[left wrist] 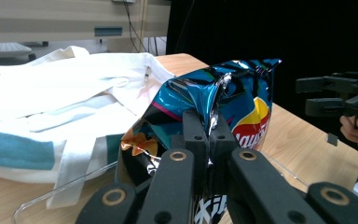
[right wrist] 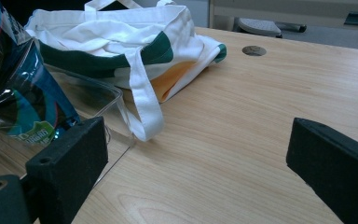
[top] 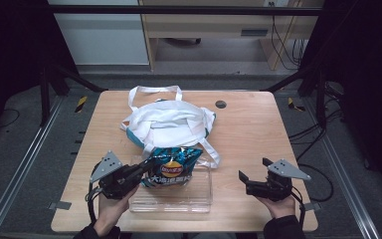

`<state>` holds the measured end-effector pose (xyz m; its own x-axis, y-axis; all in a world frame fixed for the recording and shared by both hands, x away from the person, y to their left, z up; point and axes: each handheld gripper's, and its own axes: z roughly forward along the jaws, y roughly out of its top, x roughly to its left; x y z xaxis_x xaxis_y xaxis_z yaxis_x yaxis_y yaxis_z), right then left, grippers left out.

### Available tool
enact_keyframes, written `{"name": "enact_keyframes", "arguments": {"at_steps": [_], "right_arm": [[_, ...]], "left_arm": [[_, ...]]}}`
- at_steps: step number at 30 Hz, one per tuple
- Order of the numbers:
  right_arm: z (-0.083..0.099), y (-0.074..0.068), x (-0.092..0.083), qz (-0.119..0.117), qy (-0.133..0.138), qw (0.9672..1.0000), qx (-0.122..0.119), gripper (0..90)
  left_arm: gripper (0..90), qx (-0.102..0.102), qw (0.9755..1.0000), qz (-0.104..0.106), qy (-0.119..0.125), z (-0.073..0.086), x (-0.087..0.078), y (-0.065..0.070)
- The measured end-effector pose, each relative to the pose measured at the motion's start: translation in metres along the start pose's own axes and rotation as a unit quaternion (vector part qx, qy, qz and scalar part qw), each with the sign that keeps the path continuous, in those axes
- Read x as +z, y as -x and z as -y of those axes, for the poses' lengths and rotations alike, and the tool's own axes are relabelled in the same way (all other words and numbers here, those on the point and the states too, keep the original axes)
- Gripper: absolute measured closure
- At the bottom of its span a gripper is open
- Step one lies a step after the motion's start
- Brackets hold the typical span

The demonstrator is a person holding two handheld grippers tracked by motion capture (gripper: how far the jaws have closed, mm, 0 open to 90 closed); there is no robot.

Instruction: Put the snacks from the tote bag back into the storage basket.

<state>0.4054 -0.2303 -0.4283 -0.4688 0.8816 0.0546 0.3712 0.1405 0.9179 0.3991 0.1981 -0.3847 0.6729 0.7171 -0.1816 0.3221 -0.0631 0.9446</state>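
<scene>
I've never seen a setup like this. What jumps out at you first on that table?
The shiny blue crisp bag, pinched at its edge by the left gripper and held over a clear plastic tray near the table's front edge. Right behind it sprawls a white cloth bag with long handles. To the right, the right gripper waits open above bare wood.

Light wooden table (top: 248, 129): white tote bag (top: 166, 122) at centre, clear plastic tray (top: 199, 191) near front edge.
</scene>
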Motion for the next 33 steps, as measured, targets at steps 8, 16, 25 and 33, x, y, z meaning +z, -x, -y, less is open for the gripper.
{"name": "enact_keyframes", "arguments": {"at_steps": [8,16,25,33], "right_arm": [[0.0,-0.001,0.001,0.0,-0.002,1.0,-0.002,5.6],[0.0,-0.002,0.003,0.001,-0.003,1.0,-0.003,5.6],[0.0,-0.002,0.004,0.001,-0.006,1.0,-0.003,5.6],[0.0,-0.002,0.006,0.003,-0.007,1.0,-0.005,5.6]], "left_arm": [[88.3,-0.013,0.9997,-0.017,-0.009,0.002,0.004,-0.011],[86.3,-0.029,0.9992,-0.026,-0.009,-0.001,0.007,-0.019],[65.3,-0.027,0.9982,-0.053,0.002,-0.005,0.012,-0.027],[69.2,-0.022,0.9975,-0.064,0.022,-0.012,0.018,-0.031]]}}
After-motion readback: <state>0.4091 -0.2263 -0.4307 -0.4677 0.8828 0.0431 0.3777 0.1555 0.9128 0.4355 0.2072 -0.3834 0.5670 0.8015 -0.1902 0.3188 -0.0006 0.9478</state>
